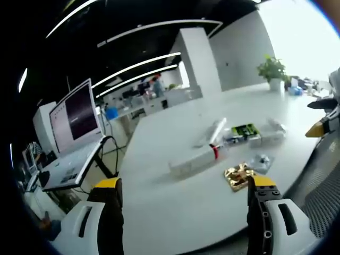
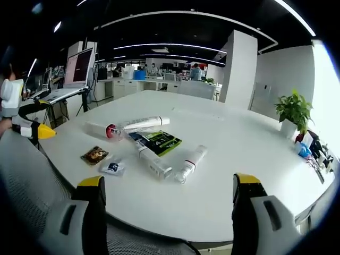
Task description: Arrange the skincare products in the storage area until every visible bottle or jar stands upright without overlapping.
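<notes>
On the white round tabletop the products lie flat in a loose cluster: a gold foil sachet, a white tube with a red cap, a green-and-black flat packet and a white squeeze tube with a red band. Both the left tool and the right tool hang spread and empty, well short. Best approach one outer tube from its side, pinch mid-body, then tip it up onto its cap away from the neighbours.
</notes>
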`<state>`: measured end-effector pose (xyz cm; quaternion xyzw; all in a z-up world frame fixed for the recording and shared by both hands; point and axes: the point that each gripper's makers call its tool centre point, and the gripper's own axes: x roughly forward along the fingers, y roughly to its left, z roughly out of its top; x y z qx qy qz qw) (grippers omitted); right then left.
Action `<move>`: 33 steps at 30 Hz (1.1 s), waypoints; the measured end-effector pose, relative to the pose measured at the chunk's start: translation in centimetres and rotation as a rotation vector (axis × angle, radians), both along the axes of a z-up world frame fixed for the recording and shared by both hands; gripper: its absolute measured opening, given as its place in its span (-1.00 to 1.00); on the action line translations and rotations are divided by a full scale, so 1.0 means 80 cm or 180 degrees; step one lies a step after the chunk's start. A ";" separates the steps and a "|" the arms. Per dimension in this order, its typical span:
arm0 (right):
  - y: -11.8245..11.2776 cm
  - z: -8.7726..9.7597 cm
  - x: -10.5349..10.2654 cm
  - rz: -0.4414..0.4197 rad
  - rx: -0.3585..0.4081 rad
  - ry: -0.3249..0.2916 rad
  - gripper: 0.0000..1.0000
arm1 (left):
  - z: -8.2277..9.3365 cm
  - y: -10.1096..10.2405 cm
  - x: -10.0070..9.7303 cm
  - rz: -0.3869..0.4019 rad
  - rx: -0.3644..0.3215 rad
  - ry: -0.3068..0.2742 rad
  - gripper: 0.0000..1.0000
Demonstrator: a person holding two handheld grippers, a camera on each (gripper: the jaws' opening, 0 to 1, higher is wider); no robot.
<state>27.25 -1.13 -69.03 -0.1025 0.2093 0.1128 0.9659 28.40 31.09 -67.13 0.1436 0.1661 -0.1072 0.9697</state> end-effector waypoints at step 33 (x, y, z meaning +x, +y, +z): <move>-0.004 0.001 0.001 -0.0039 -0.0035 -0.0026 0.99 | 0.000 0.004 0.000 0.0034 -0.0025 0.0008 0.94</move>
